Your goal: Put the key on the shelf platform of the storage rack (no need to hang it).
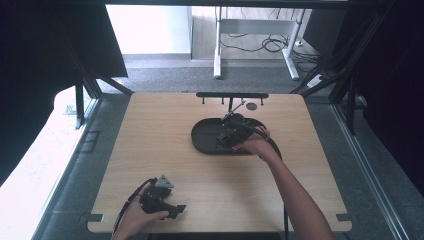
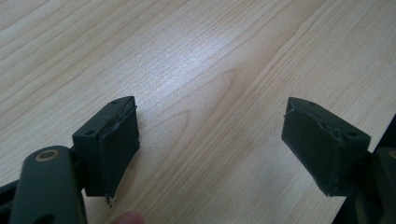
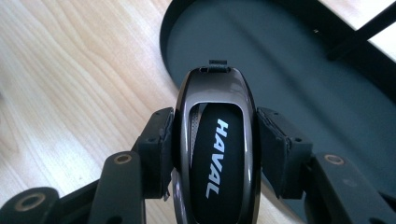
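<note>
**Key fob poised over the tray**

While the left tongs (image 1: 170, 207) are idling at about seven o'clock on the counter (image 1: 150, 150), released with only bare wood between their jaws, the right tongs (image 3: 215, 140) are clenching a glossy dark key fob (image 3: 217, 144) marked HAVAL by its two long sides. They are holding it at the near-left rim of the black oval tray (image 1: 202, 137), which is sitting just past the counter's centre, toward one o'clock.

Judging from the pose, the fob is being either set into the tray or lifted out; I cannot tell which. Either way, the grip should be staying square across the fob's slick flanks, since a smooth shell like that could be slipping or twisting. Keeping it low and level over the tray floor before any release would be wise.

The right forearm (image 1: 295, 195) is reaching diagonally from five o'clock, nearly straight, with the hand (image 1: 255, 146) curling over the tool. The left hand (image 1: 137, 217) is resting close to the near edge.
</note>
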{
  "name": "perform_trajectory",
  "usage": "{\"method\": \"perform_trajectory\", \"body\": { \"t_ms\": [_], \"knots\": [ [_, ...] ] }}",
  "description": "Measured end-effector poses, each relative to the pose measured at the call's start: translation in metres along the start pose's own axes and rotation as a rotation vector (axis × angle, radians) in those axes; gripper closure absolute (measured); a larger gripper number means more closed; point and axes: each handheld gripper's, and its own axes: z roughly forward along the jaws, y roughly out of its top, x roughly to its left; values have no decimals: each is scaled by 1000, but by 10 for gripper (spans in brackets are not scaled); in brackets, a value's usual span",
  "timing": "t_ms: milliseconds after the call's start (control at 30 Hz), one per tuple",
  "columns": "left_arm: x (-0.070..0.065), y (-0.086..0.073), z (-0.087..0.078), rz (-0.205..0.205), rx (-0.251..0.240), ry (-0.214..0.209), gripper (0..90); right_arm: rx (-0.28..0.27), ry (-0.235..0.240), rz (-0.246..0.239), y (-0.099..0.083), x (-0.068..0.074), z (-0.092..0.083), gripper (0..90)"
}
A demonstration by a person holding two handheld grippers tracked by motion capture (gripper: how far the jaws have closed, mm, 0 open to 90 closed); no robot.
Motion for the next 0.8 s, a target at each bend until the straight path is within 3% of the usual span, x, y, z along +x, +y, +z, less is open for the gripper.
{"method": "perform_trajectory", "body": {
  "t_ms": [200,800],
  "knots": [
    [0,0,-1,-11,-6,0,192,-9,-9,15,5,-9,1,497],
    [2,-1,-2,-19,-9,0,192,24,-50,14,2,-35,43,496]
  ]
}}
